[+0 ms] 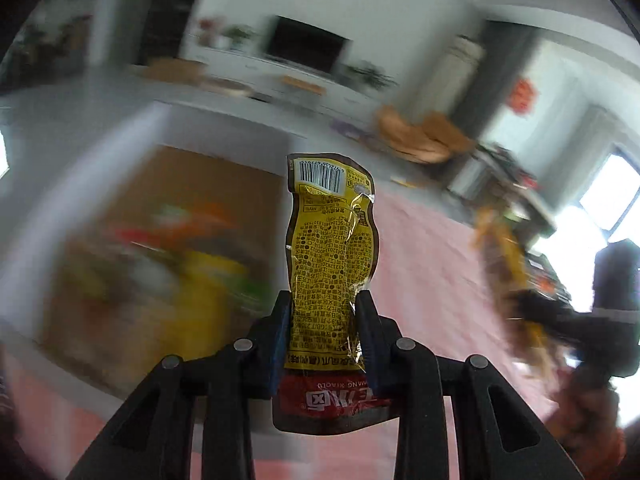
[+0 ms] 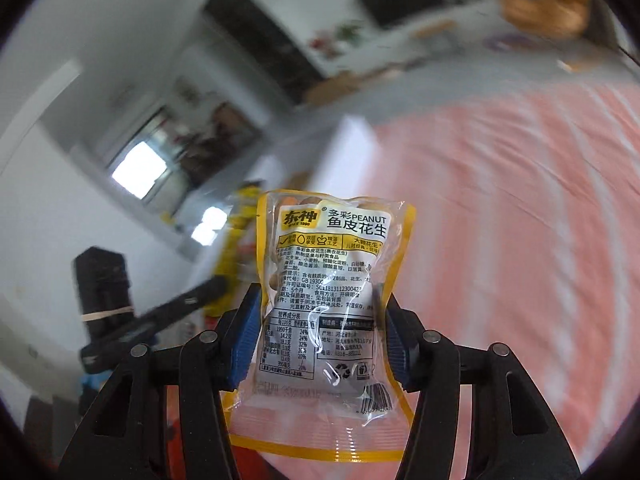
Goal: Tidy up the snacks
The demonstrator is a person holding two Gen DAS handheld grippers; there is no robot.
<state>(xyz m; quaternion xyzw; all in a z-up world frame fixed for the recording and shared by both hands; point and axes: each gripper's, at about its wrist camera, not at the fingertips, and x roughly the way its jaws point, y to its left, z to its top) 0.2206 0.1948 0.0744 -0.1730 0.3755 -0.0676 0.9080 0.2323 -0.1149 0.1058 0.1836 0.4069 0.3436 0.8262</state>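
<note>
My left gripper (image 1: 325,300) is shut on a yellow and brown snack packet (image 1: 330,248) with a barcode at its top, held upright above the table. My right gripper (image 2: 320,300) is shut on a clear peanut packet (image 2: 328,300) with yellow edges, also held up in the air. A cardboard box (image 1: 160,248) with several colourful snacks in it lies blurred below and left of the left gripper. The right gripper with its packet shows blurred at the right of the left wrist view (image 1: 532,312).
A pink striped tablecloth (image 2: 500,220) covers the table. A white cabinet with a dark TV (image 1: 304,48) stands at the far wall. Brown bags (image 1: 420,136) lie on the floor beyond the table. A bright window (image 1: 608,196) is at right.
</note>
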